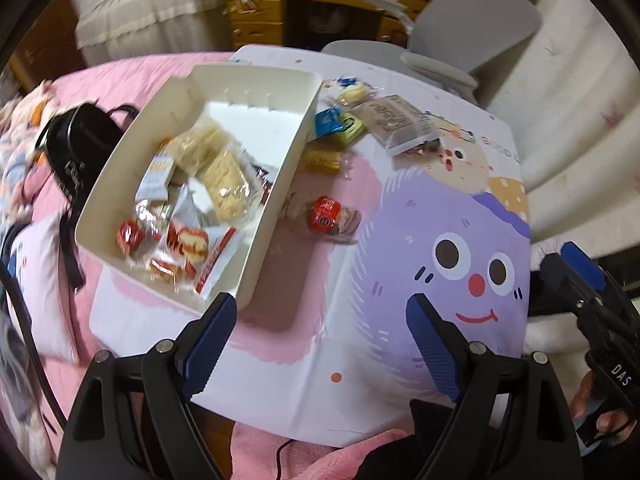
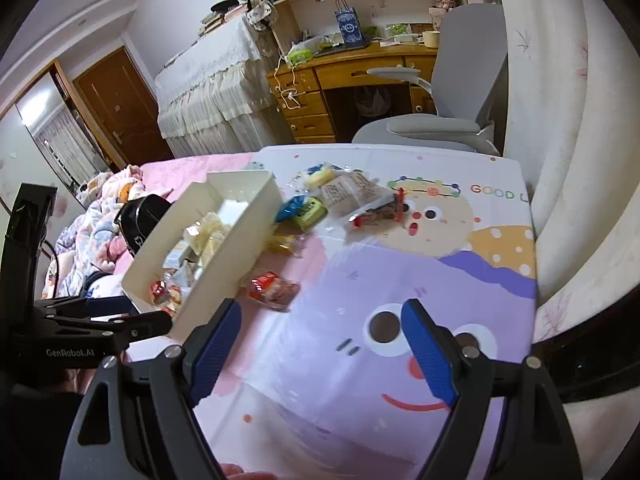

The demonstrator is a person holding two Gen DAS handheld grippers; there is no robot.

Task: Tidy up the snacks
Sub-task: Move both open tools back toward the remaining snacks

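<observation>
Sorting snacks: I'm working over a small desk (image 2: 500,236) with a cartoon cloth, filling the cream bin (image 1: 280,184) at its left side.
Left tongs (image 1: 320,336): hanging wide open with nothing between the pads, pointing steeply down just off the bin's near corner.
Right tongs (image 2: 324,344): also spread wide and empty, hovering over the purple cartoon face.
Already binned: clear-wrapped crackers and several red-and-white packets are sitting in the bin's near half; the far half looks bare.
Next target, I'm guessing: the red-wrapped snack (image 2: 272,286) lying alone just beside the bin's long wall, nearest to both tongs.
How I'm planning it: I'm thinking of coming straight down with the pads across its short side, since the crinkly wrapper will probably slip if I'm only pinching a loose end.
Remaining pile: a blue packet (image 2: 294,206), a green one (image 2: 310,212), a yellow one (image 1: 324,160) and a big paper-labelled pack (image 2: 348,194) are clustered at the far end, some overlapping.
Edges: the bin is overhanging or sitting right at the desk's left edge above the pink bed, so I'm avoiding bumping it.
Open room: the near half of the desk is giving me plenty of swing space.
</observation>
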